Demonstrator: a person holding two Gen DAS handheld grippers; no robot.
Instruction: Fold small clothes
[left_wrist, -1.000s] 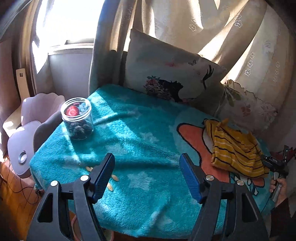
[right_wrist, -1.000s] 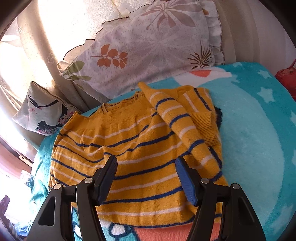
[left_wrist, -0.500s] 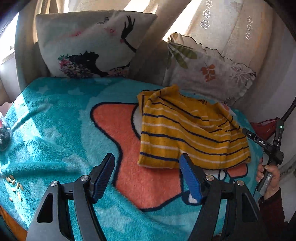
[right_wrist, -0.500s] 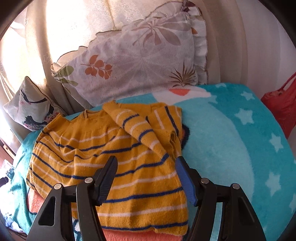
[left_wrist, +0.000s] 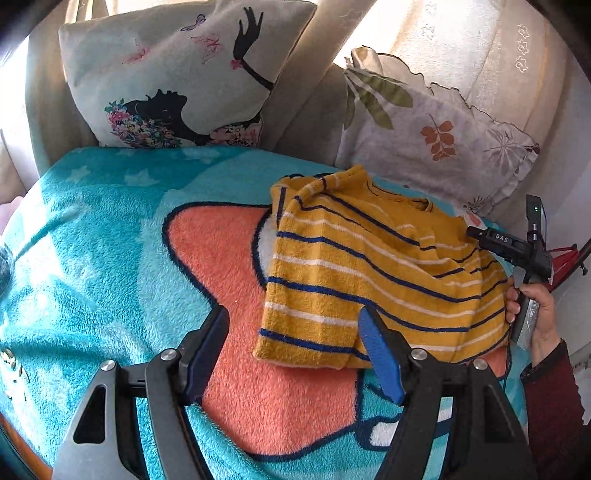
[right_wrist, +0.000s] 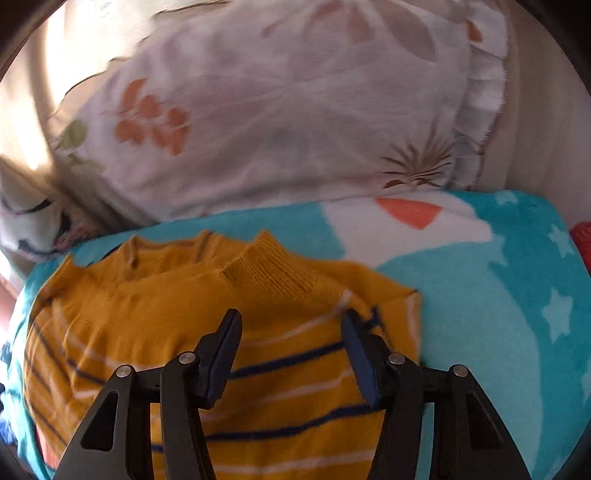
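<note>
A: Left wrist view first. The left gripper hangs over the blanket, jaws spread wide with nothing between them. One blue pad sits just in front of the sweater's near hem; contact I cannot tell.

B: And the sweater itself?

A: Mustard yellow, navy and white stripes, lying partly folded on the blanket, half over the orange star shape. Its far edge comes near the leaf-print pillow.

B: Right wrist view shows the same pillow filling the top half, blurred. The sweater is directly under the right gripper. Jaws released there too, wide apart, fabric below them but none pinched.

A: Anything my view lacks?

B: The ribbed cuff of a sleeve, laid across the body of the sweater and pointing toward the pillow. Also the collar opening nearby. And the blanket with pale stars on the right side.

A: My view gives what yours cannot: the right gripper from outside, a black device at the sweater's right edge, with the right hand wrapped round its grip. Also the silhouette pillow, propped behind the blanket's far left.

B: Only a smeared corner of that one here, at far left.
</note>
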